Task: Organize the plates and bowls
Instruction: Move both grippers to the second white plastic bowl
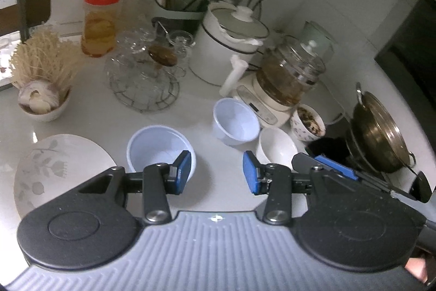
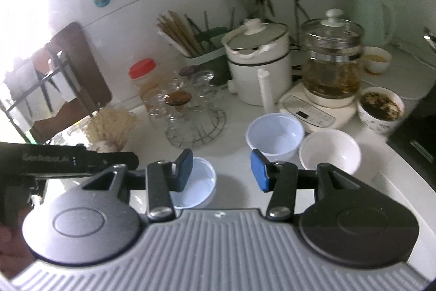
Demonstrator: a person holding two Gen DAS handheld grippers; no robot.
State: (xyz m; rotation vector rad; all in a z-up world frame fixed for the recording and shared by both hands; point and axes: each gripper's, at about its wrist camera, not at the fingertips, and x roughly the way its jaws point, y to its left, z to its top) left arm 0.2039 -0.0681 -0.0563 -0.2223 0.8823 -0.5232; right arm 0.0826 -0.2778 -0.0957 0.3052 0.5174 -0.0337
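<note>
On the white counter stand two pale blue plastic bowls, a near one (image 1: 156, 148) (image 2: 200, 183) and a farther one (image 1: 235, 121) (image 2: 273, 134). A white bowl (image 1: 276, 148) (image 2: 329, 152) sits right of the farther one. A floral plate (image 1: 57, 168) lies at the left. My left gripper (image 1: 216, 174) hovers open and empty, and its left finger overlaps the near bowl's right rim in the picture. My right gripper (image 2: 222, 172) is likewise open and empty above the counter between the near bowl and the white bowl. One of its blue pads (image 1: 336, 168) shows at the right of the left wrist view.
Behind the bowls stand a white lidded pot (image 2: 257, 59), a glass kettle on its base (image 2: 331, 65), a patterned cup with dark contents (image 2: 380, 107), a wire rack of glassware (image 1: 144, 78), a red-lidded jar (image 1: 99, 21) and a utensil holder (image 1: 174, 5). A lidded wok (image 1: 377, 133) sits far right.
</note>
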